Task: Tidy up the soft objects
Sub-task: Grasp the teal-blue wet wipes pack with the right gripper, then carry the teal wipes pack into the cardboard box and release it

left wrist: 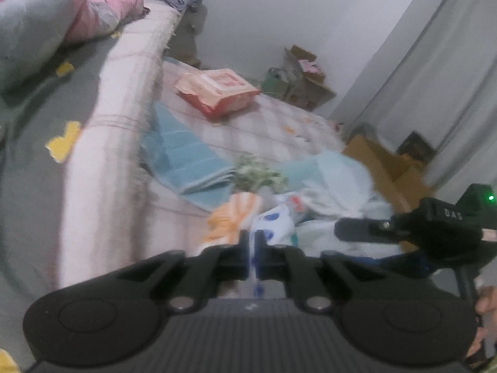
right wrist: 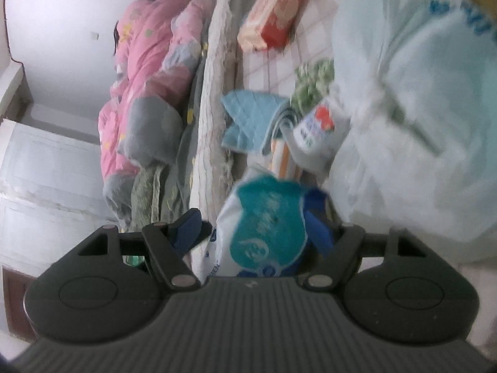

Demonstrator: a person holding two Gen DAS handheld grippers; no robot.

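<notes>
While left jaws pinch thin white wrapper [left wrist: 273,223], right jaws clamp teal-labelled pack [right wrist: 267,233].

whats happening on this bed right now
A person with a handheld gripper in each hand is sorting soft things on a bed. The right gripper has its jaws spread around a soft white plastic pack with a teal label. The left gripper is shut on a thin white, blue-dotted edge of plastic. A folded light blue towel and a red and cream wipes pack lie beyond.
</notes>
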